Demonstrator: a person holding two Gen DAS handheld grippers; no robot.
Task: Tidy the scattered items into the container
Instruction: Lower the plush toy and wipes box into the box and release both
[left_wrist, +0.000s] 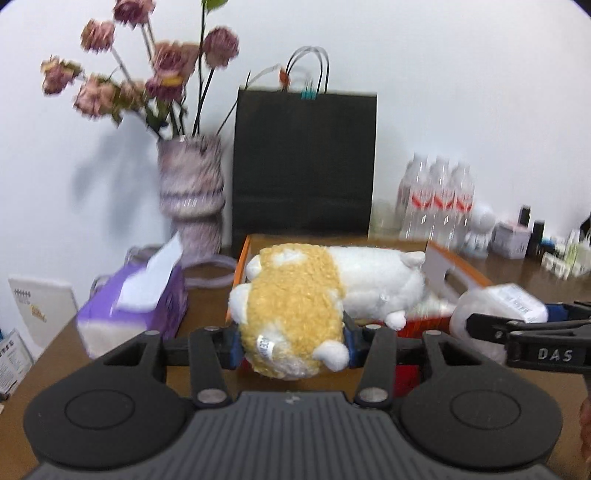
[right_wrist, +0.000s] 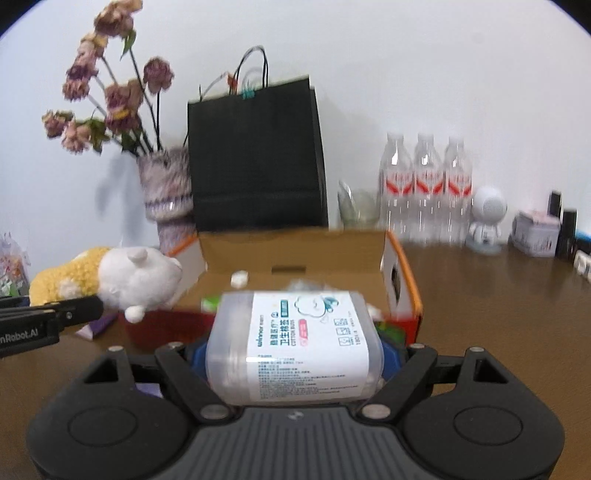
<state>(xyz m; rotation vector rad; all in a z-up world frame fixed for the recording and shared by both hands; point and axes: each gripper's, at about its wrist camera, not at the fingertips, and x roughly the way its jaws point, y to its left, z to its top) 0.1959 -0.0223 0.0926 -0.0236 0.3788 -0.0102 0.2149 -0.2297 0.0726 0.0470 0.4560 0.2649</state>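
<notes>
A yellow-and-white plush toy (left_wrist: 306, 295) is squeezed at its yellow end between the blue pads of my left gripper (left_wrist: 291, 347), lifted above the table in front of the open orange cardboard box (left_wrist: 242, 266). My right gripper (right_wrist: 295, 350) is shut on a clear round tub of cotton buds (right_wrist: 295, 343) with a white label, held just before the same box (right_wrist: 406, 280). The right wrist view shows the plush (right_wrist: 125, 280) at left with the left gripper's finger (right_wrist: 74, 310) beside it. In the left wrist view the tub (left_wrist: 495, 306) shows at right.
Behind the box stand a black paper bag (left_wrist: 303, 162), a vase of dried roses (left_wrist: 192, 195) and three water bottles (right_wrist: 424, 184). A purple tissue pack (left_wrist: 136, 302) lies left of the box. A white robot figure (right_wrist: 487, 218) and small boxes sit at the right. The box holds small items.
</notes>
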